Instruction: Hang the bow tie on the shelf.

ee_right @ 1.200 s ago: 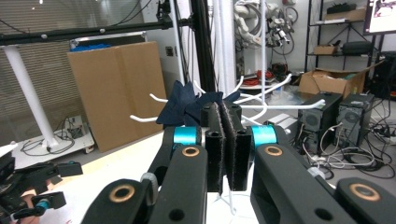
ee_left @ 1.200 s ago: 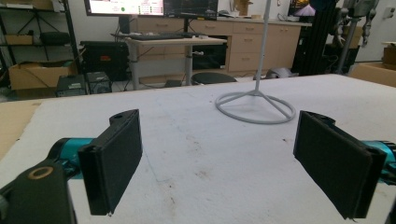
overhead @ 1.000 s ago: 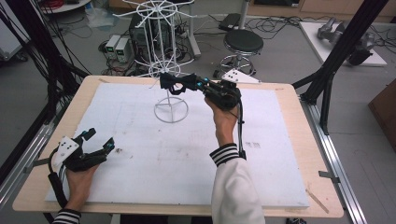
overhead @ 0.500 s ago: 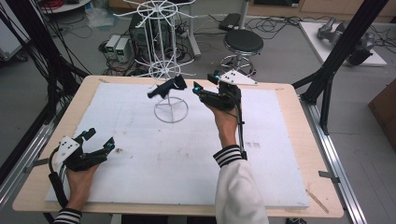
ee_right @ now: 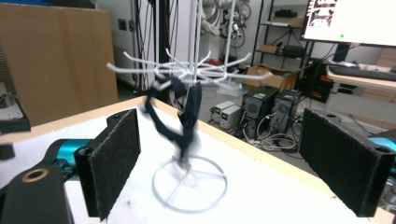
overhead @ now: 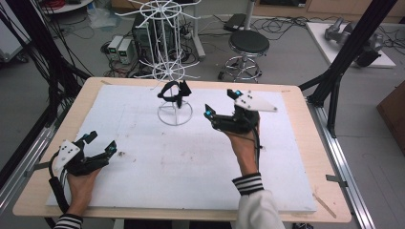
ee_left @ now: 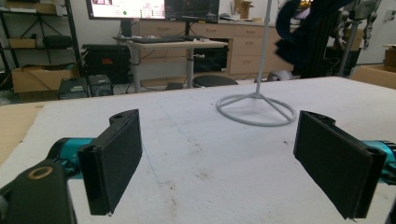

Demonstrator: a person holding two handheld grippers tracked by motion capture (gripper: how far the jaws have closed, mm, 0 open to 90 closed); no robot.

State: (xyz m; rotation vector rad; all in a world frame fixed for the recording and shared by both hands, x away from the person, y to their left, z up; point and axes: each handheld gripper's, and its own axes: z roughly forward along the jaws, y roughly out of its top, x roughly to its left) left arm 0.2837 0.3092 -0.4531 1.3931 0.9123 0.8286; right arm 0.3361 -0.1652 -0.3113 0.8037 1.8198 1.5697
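**Dark item hung on wire rack, both grippers spread and empty**

A white wire rack [overhead: 175,62] is seen standing on a white board [overhead: 143,157] that covers the wooden table [overhead: 305,157], its ring base resting toward the 12 o'clock side of the board in the high view. A dark strap-like item [overhead: 173,91] is draped from one of the rack's lower prongs, above the ring base; in the right gripper view it appears blurred, so its exact form cannot be told.

The right gripper [overhead: 220,116] is held above the board at about 3 o'clock of the rack base, near it but apart. Its jaws are spread wide with nothing between them, and they are pointed toward the rack.

The left gripper [overhead: 101,144] is held low over the board at about 8 o'clock of the rack, well apart from it. Its jaws are likewise spread wide and nothing is gripped; the rack base is seen beyond them in the left gripper view.
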